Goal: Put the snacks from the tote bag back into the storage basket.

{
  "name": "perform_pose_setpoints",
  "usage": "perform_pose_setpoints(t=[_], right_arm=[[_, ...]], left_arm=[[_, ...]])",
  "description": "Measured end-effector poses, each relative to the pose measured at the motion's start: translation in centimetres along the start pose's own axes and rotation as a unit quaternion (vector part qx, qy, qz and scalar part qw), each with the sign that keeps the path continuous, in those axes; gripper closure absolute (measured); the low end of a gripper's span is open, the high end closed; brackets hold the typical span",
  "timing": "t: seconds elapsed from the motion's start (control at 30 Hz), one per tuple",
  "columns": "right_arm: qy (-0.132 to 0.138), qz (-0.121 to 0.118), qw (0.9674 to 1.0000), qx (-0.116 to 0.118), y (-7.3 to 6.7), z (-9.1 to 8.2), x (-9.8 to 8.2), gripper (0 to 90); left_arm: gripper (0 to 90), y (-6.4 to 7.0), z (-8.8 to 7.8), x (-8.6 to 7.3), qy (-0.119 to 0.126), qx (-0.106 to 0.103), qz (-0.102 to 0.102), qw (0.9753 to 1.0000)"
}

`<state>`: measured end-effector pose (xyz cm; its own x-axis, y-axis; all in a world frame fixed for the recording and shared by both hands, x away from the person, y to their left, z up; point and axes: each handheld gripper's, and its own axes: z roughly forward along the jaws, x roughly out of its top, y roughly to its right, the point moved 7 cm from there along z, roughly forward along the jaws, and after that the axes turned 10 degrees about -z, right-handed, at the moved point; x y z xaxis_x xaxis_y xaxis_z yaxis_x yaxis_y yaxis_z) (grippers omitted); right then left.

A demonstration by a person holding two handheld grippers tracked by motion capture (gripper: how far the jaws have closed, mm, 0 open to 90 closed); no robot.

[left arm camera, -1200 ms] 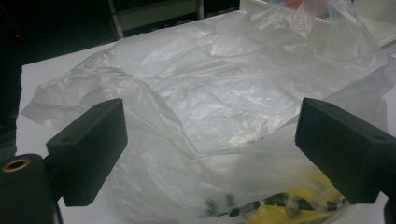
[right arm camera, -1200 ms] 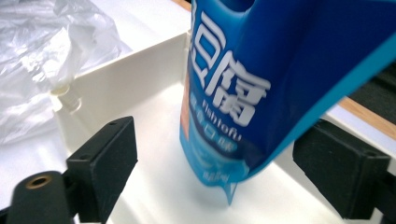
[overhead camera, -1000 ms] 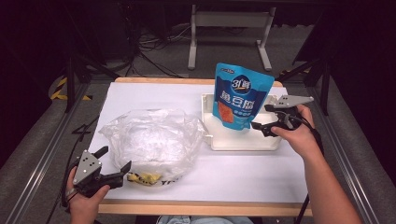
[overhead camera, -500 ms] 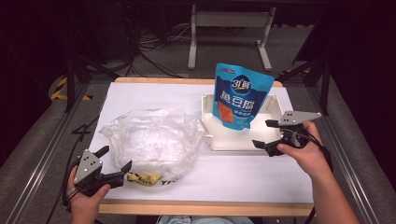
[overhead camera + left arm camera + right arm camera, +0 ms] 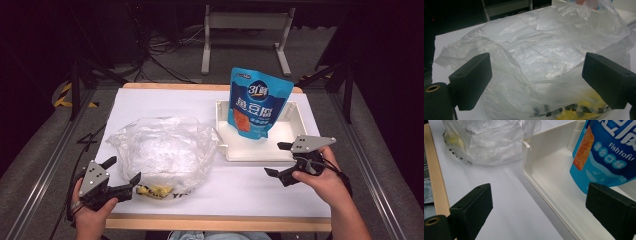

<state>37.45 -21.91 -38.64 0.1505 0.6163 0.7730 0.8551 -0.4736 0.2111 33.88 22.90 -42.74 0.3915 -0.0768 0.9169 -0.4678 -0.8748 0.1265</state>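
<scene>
High view first: your right tool (image 5: 281, 161) has pulled back from the blue pouch (image 5: 257, 102) and now sits off the near right corner of the white tray (image 5: 224, 131), over bare table (image 5: 250, 187). Its jaws have just been opening and stand wide, with nothing between them. The pouch stands upright in the tray, leaning toward the far wall, with no tool touching it, so I judge that placing step done and your right hand free for the next item. Your left tool (image 5: 122, 171) rests at the near left edge of the crumpled clear plastic bag (image 5: 162, 147), jaws spread, tips at the film but not pinching it. A yellow printed patch (image 5: 156, 190) shows through the bag's near edge; you cannot tell from here what it belongs to.

Left gripper view: the two black jaws stand well apart, and the plastic bag (image 5: 536, 50) lies ahead of and between them, ungripped. Folds and glare hide what is inside; the yellow item with dark print (image 5: 574, 113) is cut off at the bottom edge and blurred by the film.

Right gripper view: the jaws are wide and empty, looking along the tray's near wall (image 5: 544, 187). The pouch (image 5: 609, 152) is cut off at the top and right, so only part of its lettering reads. The bag (image 5: 491, 140) sits beyond, just beside the tray's corner; whether it touches the corner is hard to make out.
</scene>
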Motion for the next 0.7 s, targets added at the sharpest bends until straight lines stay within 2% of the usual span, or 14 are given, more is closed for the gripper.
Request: perform_pose_setpoints(t=[0.1,0.13,0.33,0.7], right_arm=[[0.011,0.006,0.9999,0.005,-0.5,0.2,-0.3,7.1],[0.006,0.005,0.9999,0.01,-0.9,0.6,-0.8,7.1],[0.015,0.005,0.9999,-0.005,-1.3,1.8,-1.8,7.1],[0.027,0.014,0.9995,0.0,-2.1,4.2,-3.7,6.2]], left_arm=[[10.2,0.0,0.0,-0.1,-0.001,0.0,0.001,1.0],[10.2,0.0,0.0,-0.1,-0.002,0.0,0.002,1.0],[10.2,0.0,0.0,0.0,0.0,-0.002,0.002,1.0],[9.5,0.1,0.2,-0.2,-0.005,-0.006,0.003,1.0]])
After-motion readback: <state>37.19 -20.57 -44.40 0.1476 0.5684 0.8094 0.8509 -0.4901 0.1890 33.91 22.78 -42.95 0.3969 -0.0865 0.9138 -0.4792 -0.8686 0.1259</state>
